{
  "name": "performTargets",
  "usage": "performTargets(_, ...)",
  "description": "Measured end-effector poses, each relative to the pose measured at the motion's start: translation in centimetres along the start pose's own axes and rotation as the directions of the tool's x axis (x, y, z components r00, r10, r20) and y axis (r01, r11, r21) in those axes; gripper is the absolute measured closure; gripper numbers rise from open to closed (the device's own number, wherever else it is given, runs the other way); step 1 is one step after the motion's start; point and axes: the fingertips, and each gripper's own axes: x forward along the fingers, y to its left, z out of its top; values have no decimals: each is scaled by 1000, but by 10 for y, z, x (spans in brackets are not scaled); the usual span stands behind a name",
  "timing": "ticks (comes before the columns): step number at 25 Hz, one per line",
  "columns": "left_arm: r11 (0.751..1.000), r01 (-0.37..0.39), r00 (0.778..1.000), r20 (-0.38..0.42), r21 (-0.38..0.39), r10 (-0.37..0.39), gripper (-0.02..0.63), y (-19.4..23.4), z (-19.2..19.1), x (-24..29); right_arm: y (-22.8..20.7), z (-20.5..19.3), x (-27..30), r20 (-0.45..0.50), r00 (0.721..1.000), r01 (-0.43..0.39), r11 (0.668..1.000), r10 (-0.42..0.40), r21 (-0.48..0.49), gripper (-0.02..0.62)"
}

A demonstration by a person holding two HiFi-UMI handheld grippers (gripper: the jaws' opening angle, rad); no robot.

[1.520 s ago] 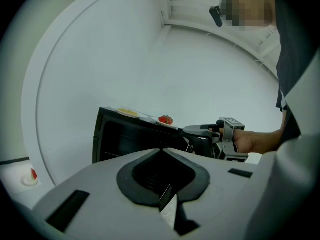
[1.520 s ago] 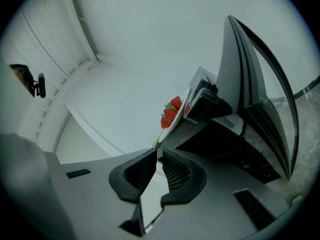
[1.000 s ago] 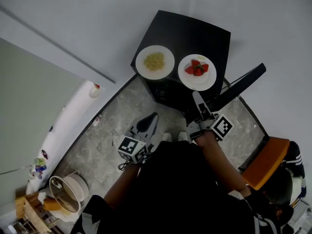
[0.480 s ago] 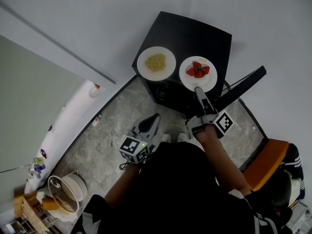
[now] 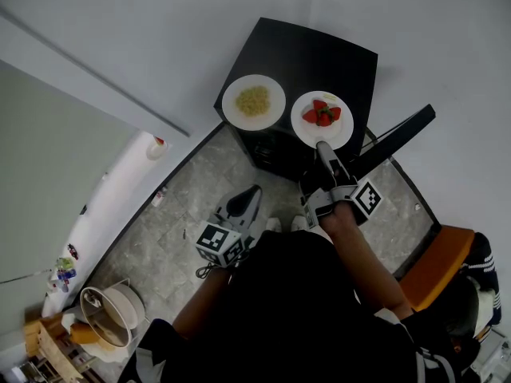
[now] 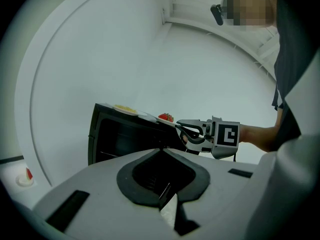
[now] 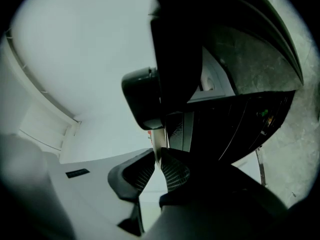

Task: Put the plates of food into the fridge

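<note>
- The strawberry plate (image 5: pixel 322 119) is set on the black cabinet (image 5: pixel 319 54), beside a second plate (image 5: pixel 254 101).
- Its near rim is clamped by the right gripper (image 5: pixel 322 145).
- The left gripper (image 5: pixel 252 191) is closed on nothing.

The worktop (image 5: pixel 319 54) is black. Both plates are white: the left plate (image 5: pixel 231 106) bears pale yellow food (image 5: pixel 253 100), the right plate (image 5: pixel 303 131) red strawberries (image 5: pixel 322 113). The left hand-held gripper (image 5: pixel 251 191) and right hand-held gripper (image 5: pixel 322 147) are grey, with black-and-white square markers (image 5: pixel 217 239). The floor (image 5: pixel 184 206) is mottled grey, the chair (image 5: pixel 435 266) orange.
</note>
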Motion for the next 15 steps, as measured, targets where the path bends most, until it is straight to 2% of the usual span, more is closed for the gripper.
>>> performTargets(10,1000,1,1000,6,-1,-1,577,-16,2,-4,17,-20,-17,-102,995,-27,999,23,-31,549)
performTargets(15,1000,2,1000,5,-5,-2,577,-24,-15,-14,8,-37,-40,-159,987,-25,997,12,-76,551)
